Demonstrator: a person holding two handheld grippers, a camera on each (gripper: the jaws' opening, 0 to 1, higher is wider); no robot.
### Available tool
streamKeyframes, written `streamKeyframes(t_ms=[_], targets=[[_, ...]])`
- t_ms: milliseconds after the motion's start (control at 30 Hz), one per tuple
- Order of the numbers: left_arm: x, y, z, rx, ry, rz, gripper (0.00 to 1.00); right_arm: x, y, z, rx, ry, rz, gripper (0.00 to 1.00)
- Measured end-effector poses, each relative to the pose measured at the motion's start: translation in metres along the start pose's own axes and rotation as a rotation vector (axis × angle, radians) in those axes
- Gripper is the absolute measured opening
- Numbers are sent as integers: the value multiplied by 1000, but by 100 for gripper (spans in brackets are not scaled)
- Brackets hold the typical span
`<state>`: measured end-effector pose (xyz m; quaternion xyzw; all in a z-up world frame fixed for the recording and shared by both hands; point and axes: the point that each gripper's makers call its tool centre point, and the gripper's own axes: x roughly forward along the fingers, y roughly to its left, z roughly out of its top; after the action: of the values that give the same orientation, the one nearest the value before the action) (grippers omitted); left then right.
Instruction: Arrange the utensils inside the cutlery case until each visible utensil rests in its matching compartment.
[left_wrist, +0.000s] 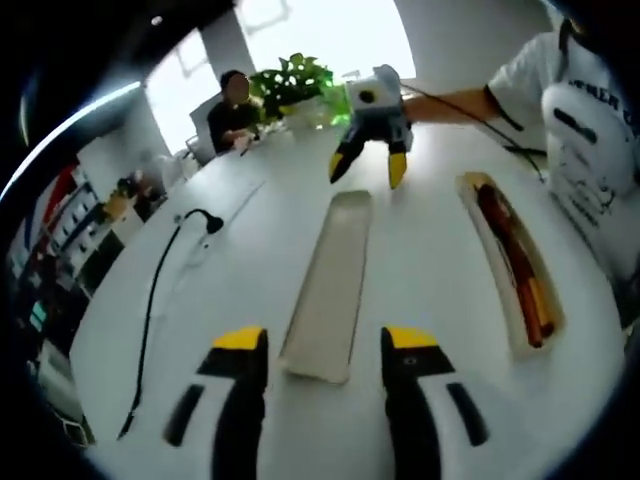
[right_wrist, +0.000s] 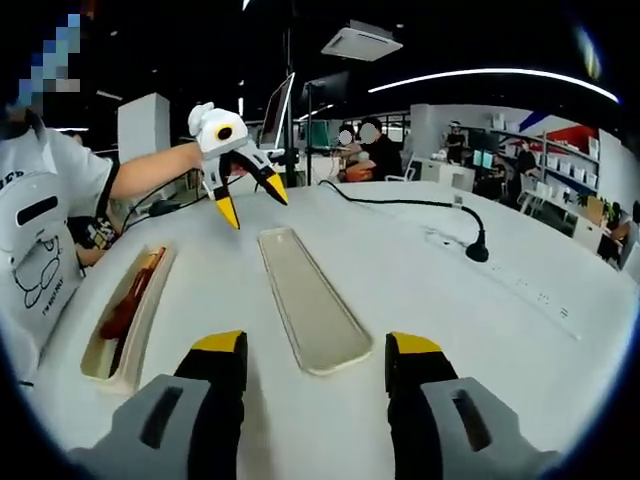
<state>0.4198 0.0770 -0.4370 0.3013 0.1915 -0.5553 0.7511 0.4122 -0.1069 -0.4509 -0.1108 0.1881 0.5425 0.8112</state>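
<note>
Left gripper (left_wrist: 325, 345) spread, empty; right gripper (right_wrist: 316, 350) likewise. Utensil-filled case (left_wrist: 515, 262) at two o'clock from left, long axis running away; empty lid (left_wrist: 328, 285) dead ahead. Neither gripper clearly nearer.

Desk (left_wrist: 430, 260) surface bare between lid (left_wrist: 328, 285) and cutlery case (left_wrist: 512, 262); gripper could pass there. Black cable (left_wrist: 155, 290) crosses the desk well apart on the lid's far side. Right gripper (left_wrist: 369, 168) hangs above the lid's far end, jaws spread; left gripper (left_wrist: 325, 345) straddles the near end.
</note>
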Motion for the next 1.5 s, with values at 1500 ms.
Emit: streamKeyframes(t_ms=[1500], targets=[[36, -2, -13, 158, 500, -304, 46, 19, -3, -17, -220, 627, 196, 52]])
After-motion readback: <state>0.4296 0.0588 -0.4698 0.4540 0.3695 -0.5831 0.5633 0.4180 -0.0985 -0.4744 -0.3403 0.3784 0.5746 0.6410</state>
